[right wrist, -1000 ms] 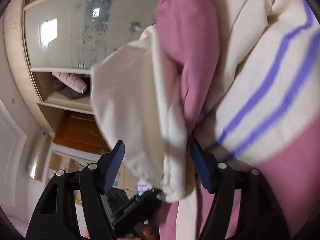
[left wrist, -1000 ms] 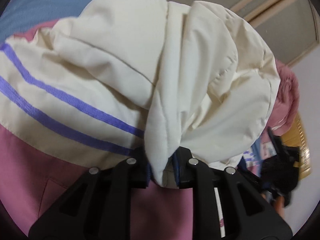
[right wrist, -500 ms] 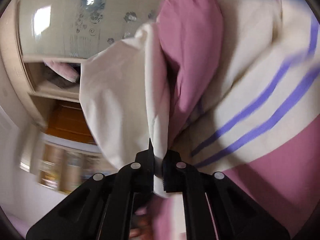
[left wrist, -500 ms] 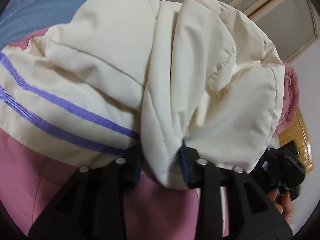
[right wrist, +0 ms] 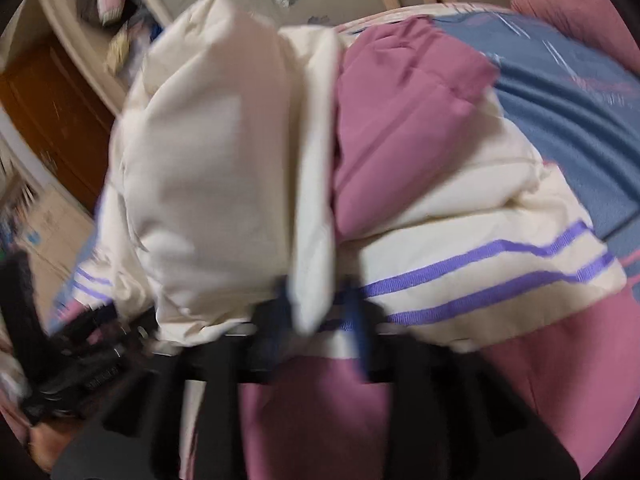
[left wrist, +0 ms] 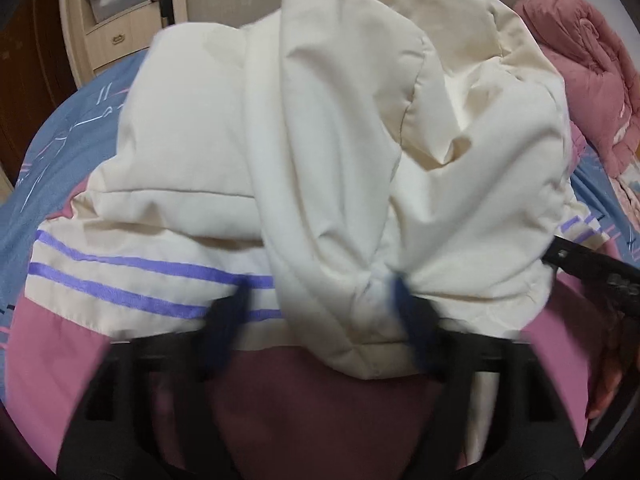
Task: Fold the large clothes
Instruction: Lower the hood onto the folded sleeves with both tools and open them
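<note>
Nearest in each wrist view, a gripper is letting go of the cream hood of a padded jacket point(left wrist: 328, 184); the left gripper point(left wrist: 316, 312) is opening, jaws spread wide, with the hood edge loose between them; the right gripper point(right wrist: 320, 312) is opening too, a narrow cream fold between its jaws, apparently unpinched. The jacket, cream over pink with purple stripes point(right wrist: 480, 264), lies on the blue bedsheet point(right wrist: 560, 112). The hood fold looks just released; next calls for withdrawing clear, then regripping for another fold. Only the left view shows the pink quilt point(left wrist: 580, 72); only the right shows the brown door point(right wrist: 52, 116).
</note>
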The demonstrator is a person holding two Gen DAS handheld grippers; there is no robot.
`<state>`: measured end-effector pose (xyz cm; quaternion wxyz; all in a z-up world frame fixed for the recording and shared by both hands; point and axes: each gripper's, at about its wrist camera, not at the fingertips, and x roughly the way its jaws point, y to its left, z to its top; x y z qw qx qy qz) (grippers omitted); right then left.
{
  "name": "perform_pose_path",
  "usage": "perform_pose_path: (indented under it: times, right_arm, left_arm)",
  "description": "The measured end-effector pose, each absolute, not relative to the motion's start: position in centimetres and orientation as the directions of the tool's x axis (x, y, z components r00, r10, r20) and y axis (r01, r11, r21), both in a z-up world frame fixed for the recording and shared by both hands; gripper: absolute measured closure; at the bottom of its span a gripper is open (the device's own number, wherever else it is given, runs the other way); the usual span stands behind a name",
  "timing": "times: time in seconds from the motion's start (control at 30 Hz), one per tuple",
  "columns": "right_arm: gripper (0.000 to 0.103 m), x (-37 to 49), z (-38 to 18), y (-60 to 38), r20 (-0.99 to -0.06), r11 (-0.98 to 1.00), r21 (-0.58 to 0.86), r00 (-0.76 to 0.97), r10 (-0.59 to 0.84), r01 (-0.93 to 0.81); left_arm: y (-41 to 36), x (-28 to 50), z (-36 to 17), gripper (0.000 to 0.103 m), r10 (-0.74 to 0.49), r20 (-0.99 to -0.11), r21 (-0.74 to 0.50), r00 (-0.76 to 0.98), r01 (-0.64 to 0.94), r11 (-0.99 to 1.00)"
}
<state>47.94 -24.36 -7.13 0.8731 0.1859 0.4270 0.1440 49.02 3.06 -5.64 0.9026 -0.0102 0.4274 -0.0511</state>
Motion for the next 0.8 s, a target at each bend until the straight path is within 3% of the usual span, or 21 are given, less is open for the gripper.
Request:
perform_pose_path:
  times: [0.03,0.1,0.2,0.33,0.43,0.6,0.7,0.8]
  right_arm:
    - [0.025,47.6,-6.9,-25.0,-0.673,0.872,0.483,0.602,0.43,-0.084]
    - [0.013,45.8,-5.6,-26.1,-0.631,0.851,0.52,0.641,0.437,-0.069]
    - [0.013,42.7,-3.8,-26.8,-0.596,0.868,0.487,0.689,0.411,-0.096]
    - [0.012,37.8,0.1,-25.9,-0.541,0.93,0.338,0.778,0.319,-0.146]
    - [0.001,35.4,2.6,-24.9,-0.484,0.946,0.279,0.827,0.286,-0.164]
    - [0.001,30.5,3.7,-24.9,-0.427,0.973,0.168,0.878,0.217,-0.159]
    - [0.001,27.5,3.3,-25.5,-0.425,0.974,0.164,0.88,0.213,-0.156]
    - [0.001,24.2,2.8,-26.5,-0.408,0.966,0.209,0.885,0.226,-0.151]
  left_arm:
    - [3.7,48.7,-5.3,0.009,-0.115,-0.759,-0.092,0.64,0.069,0.993]
    - [5.2,47.5,-4.1,0.007,-0.148,-0.722,-0.149,0.676,0.056,0.987]
    - [6.2,44.7,-1.8,0.005,-0.119,-0.656,-0.115,0.746,0.057,0.992]
    - [6.3,39.6,1.0,0.002,-0.096,-0.592,-0.02,0.8,0.104,0.994]
    - [2.8,34.2,4.3,0.002,-0.111,-0.562,0.027,0.82,0.152,0.988]
    - [3.4,28.0,6.6,0.002,-0.049,-0.467,0.112,0.883,0.115,0.987]
    - [4.8,25.7,6.4,0.002,-0.006,-0.476,0.094,0.88,0.058,0.994]
    - [5.9,23.0,5.9,0.002,-0.053,-0.5,0.007,0.864,0.065,0.998]
